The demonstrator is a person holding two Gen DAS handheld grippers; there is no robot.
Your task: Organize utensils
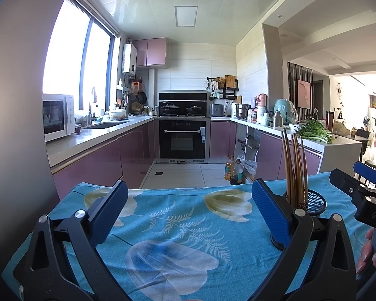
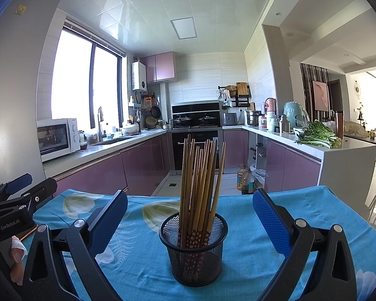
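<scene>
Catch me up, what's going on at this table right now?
A person holds a gripper in each hand over a blue floral tablecloth. A black mesh holder stands upright on it, filled with brown wooden chopsticks. The right gripper is open, with the holder between its fingers, untouched. The left gripper is open and empty, beside the holder.

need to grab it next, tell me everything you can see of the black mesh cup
The black mesh cup is a round, open-topped holder of fine wire mesh, as it looks, with a solid rim and base ring. It stands upright on the blue floral tablecloth, centred between the right gripper and its open fingers, which do not touch it. It holds a bundle of wooden chopsticks that lean against its rim.
</scene>
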